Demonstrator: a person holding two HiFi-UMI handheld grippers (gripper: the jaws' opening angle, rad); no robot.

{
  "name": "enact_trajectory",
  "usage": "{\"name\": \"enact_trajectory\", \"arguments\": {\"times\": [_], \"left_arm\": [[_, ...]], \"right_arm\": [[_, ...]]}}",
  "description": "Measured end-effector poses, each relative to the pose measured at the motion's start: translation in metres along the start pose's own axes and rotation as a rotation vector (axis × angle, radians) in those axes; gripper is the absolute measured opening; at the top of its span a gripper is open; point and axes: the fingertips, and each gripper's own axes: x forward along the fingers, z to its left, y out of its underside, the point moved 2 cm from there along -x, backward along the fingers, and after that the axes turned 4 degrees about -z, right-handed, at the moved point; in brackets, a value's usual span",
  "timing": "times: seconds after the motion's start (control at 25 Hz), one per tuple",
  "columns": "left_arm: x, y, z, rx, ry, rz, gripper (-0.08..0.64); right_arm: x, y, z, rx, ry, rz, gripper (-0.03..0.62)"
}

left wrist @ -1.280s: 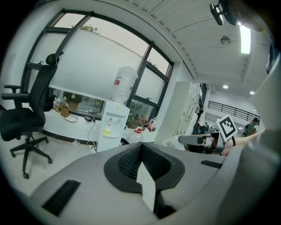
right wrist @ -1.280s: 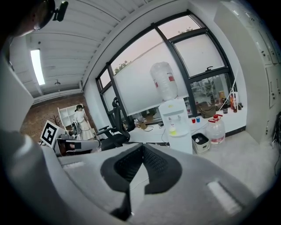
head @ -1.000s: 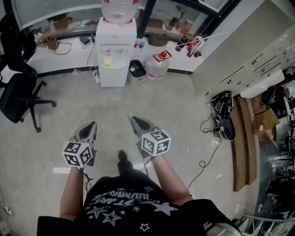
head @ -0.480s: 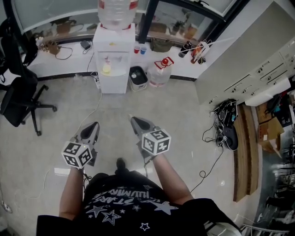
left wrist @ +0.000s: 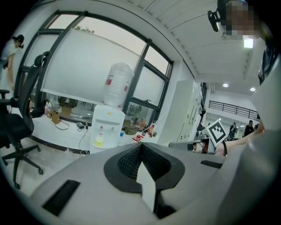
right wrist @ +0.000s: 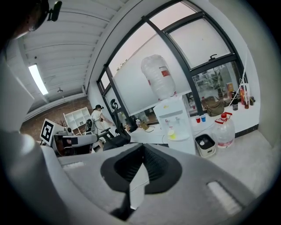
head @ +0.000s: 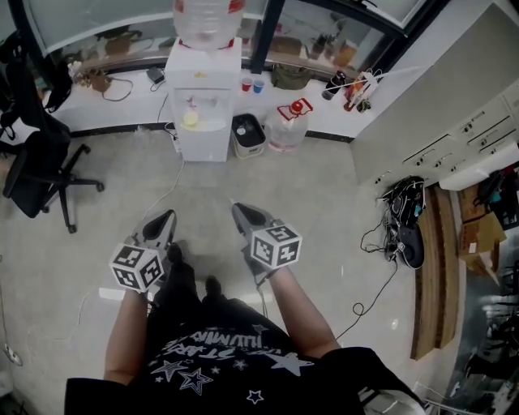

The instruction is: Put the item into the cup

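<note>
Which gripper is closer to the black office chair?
Left. The left gripper hangs right of the black office chair; the right gripper is farther right, beyond it.

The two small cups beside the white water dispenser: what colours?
One red cup, one blue cup; the head view shows them best.

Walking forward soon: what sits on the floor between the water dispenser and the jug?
A small dark-lidded bin stands between the dispenser and the jug; the head view shows it.

Water bottle (head: 208,20) top cut off, cups (head: 246,83) — too sm. to tell
</note>
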Motion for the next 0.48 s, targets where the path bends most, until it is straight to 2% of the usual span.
{"name": "enact_trajectory", "arguments": {"times": [0.48], "left_arm": [[0.021, 0.007, 0.019, -0.018, 0.003, 0.028, 0.005]], "right_arm": [[0.003, 0.004, -0.015, 0.012, 0.043, 0.019, 0.0]]}}
